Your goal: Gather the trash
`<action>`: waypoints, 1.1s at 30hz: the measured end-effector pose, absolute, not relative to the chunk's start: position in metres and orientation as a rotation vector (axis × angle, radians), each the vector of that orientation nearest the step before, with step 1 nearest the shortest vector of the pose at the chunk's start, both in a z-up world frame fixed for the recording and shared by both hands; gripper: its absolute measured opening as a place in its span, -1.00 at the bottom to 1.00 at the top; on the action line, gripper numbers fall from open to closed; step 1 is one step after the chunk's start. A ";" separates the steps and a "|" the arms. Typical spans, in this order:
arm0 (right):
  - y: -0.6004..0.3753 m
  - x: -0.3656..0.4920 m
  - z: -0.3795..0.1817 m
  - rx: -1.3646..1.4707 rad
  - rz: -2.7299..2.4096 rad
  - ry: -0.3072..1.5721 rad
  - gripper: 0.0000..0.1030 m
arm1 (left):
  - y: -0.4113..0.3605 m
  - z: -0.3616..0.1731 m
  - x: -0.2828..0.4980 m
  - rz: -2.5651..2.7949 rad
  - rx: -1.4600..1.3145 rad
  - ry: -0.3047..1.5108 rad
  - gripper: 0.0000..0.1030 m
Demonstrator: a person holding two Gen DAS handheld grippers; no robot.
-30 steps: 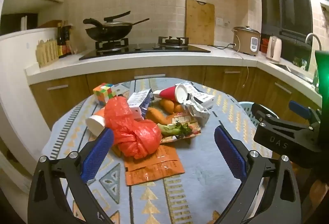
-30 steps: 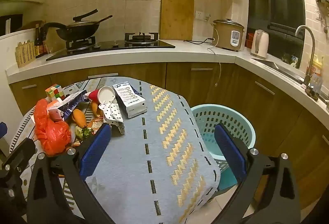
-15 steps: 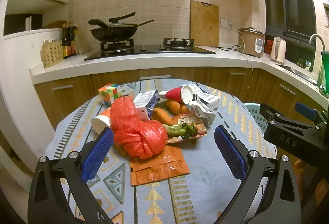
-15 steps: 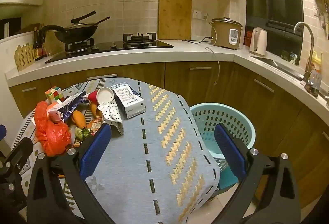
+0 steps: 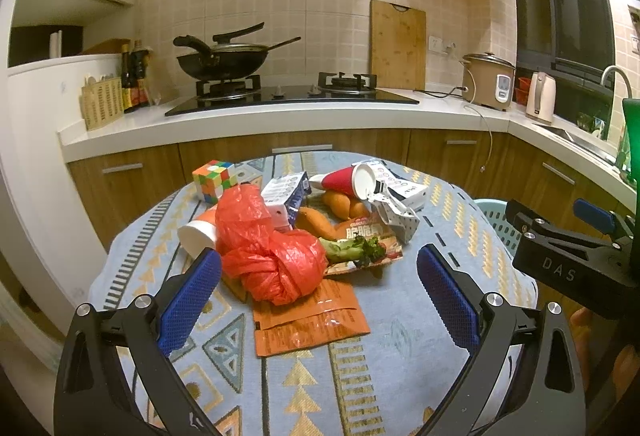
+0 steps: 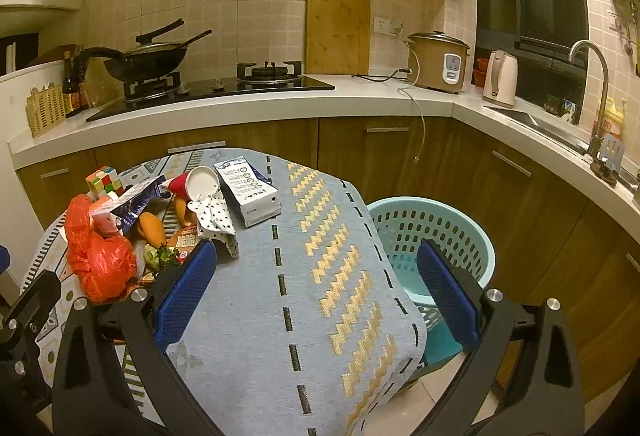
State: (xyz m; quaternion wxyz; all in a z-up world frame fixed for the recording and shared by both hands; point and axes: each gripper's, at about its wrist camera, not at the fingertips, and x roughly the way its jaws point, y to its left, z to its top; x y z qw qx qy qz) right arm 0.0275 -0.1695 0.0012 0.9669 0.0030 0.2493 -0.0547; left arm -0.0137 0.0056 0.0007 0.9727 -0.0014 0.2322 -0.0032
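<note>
A heap of trash lies on the round cloth-covered table (image 5: 400,348): a knotted red plastic bag (image 5: 276,260), flat orange sachets (image 5: 308,320), a snack packet (image 5: 368,236), a red paper cup (image 5: 348,180), a white cup (image 5: 198,236), a milk carton (image 6: 248,192) and a spotted wrapper (image 6: 216,216). A teal laundry-style basket (image 6: 432,236) stands on the floor right of the table. My left gripper (image 5: 320,288) is open and empty, just short of the red bag. My right gripper (image 6: 316,292) is open and empty above the table's right part.
A Rubik's cube (image 5: 214,180), carrots (image 5: 316,222) and greens (image 5: 352,250) lie among the trash. The kitchen counter (image 5: 280,116) with a wok (image 5: 222,60), rice cooker (image 6: 438,62) and kettle (image 6: 500,78) runs behind. The sink tap (image 6: 592,84) is at right.
Both grippers have risen and drawn back slightly, so the table and trash sit a little lower and nearer the middle. Both stay open; nothing on the table has moved.
</note>
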 end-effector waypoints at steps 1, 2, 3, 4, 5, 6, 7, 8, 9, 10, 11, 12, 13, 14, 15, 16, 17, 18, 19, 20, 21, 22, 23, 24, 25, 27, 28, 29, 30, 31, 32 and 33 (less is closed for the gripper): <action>-0.170 0.027 0.001 0.009 -0.112 0.503 0.85 | 0.006 0.000 -0.014 -0.010 -0.003 0.466 0.84; -0.170 0.027 0.002 0.012 -0.112 0.504 0.85 | 0.006 0.001 -0.014 -0.012 -0.002 0.466 0.84; -0.170 0.027 0.002 0.013 -0.113 0.505 0.85 | 0.006 0.000 -0.014 -0.012 0.000 0.464 0.84; -0.170 0.027 0.002 0.011 -0.114 0.505 0.85 | 0.006 0.000 -0.015 -0.013 0.002 0.461 0.84; -0.170 0.027 0.002 0.007 -0.115 0.504 0.85 | 0.006 0.000 -0.015 -0.017 0.001 0.461 0.84; -0.169 0.026 0.002 0.004 -0.117 0.502 0.85 | 0.006 0.000 -0.015 -0.021 0.001 0.462 0.84; -0.169 0.026 0.002 0.002 -0.118 0.501 0.85 | 0.006 -0.001 -0.015 -0.026 0.000 0.463 0.84; -0.169 0.026 0.001 0.002 -0.118 0.501 0.85 | 0.006 -0.001 -0.015 -0.035 -0.001 0.464 0.84; -0.169 0.026 0.001 0.003 -0.116 0.501 0.85 | 0.006 -0.001 -0.015 -0.053 -0.004 0.466 0.84; -0.169 0.026 0.001 0.002 -0.117 0.501 0.85 | 0.004 0.000 -0.016 -0.066 -0.005 0.467 0.84; -0.169 0.026 0.001 0.001 -0.120 0.501 0.85 | 0.004 0.000 -0.017 -0.076 -0.009 0.466 0.84; -0.169 0.026 0.001 0.000 -0.121 0.502 0.85 | 0.004 0.000 -0.017 -0.075 -0.010 0.465 0.84; -0.169 0.026 0.001 0.001 -0.120 0.503 0.85 | 0.004 0.000 -0.017 -0.072 -0.009 0.463 0.84; -0.169 0.026 0.001 0.000 -0.120 0.504 0.85 | 0.004 0.000 -0.017 -0.070 -0.008 0.463 0.84; -0.169 0.026 0.001 0.000 -0.121 0.503 0.85 | 0.005 0.000 -0.017 -0.067 -0.006 0.462 0.84; -0.169 0.027 0.001 0.000 -0.122 0.504 0.85 | 0.005 0.000 -0.016 -0.065 -0.007 0.463 0.84; -0.169 0.027 0.000 0.001 -0.122 0.506 0.85 | 0.003 -0.001 -0.017 -0.064 -0.007 0.463 0.84; -0.170 0.027 0.000 0.002 -0.122 0.507 0.85 | 0.004 -0.001 -0.016 -0.065 -0.011 0.467 0.84; -0.170 0.027 0.000 0.003 -0.123 0.508 0.85 | 0.004 -0.001 -0.015 -0.066 -0.012 0.469 0.84; -0.170 0.027 0.000 0.003 -0.124 0.509 0.85 | 0.004 -0.002 -0.015 -0.066 -0.012 0.471 0.84; -0.171 0.027 0.000 0.004 -0.123 0.509 0.85 | 0.004 -0.002 -0.015 -0.065 -0.013 0.473 0.84; -0.171 0.027 -0.001 0.004 -0.123 0.510 0.85 | 0.005 -0.003 -0.015 -0.065 -0.014 0.474 0.84; -0.171 0.027 -0.001 0.003 -0.124 0.510 0.85 | 0.005 -0.003 -0.014 -0.066 -0.014 0.474 0.84; -0.171 0.027 -0.001 0.003 -0.124 0.510 0.85 | 0.005 -0.003 -0.014 -0.066 -0.015 0.473 0.84; -0.171 0.027 -0.001 0.004 -0.123 0.511 0.85 | 0.005 -0.003 -0.014 -0.067 -0.016 0.473 0.84; -0.171 0.027 -0.002 0.003 -0.124 0.511 0.85 | 0.005 -0.003 -0.015 -0.068 -0.017 0.472 0.84; -0.172 0.027 -0.002 0.003 -0.124 0.512 0.85 | 0.005 -0.003 -0.014 -0.069 -0.018 0.471 0.84; -0.172 0.028 -0.003 0.003 -0.124 0.513 0.85 | 0.006 -0.003 -0.014 -0.070 -0.020 0.470 0.84; -0.172 0.028 -0.003 0.003 -0.126 0.513 0.85 | 0.006 -0.004 -0.014 -0.072 -0.022 0.470 0.84; -0.172 0.028 -0.004 0.002 -0.127 0.514 0.85 | 0.006 -0.004 -0.013 -0.074 -0.024 0.470 0.84; -0.172 0.029 -0.004 0.002 -0.127 0.517 0.85 | 0.007 -0.004 -0.013 -0.071 -0.028 0.470 0.84; -0.172 0.029 -0.005 0.002 -0.127 0.518 0.85 | 0.008 -0.005 -0.012 -0.058 -0.035 0.468 0.84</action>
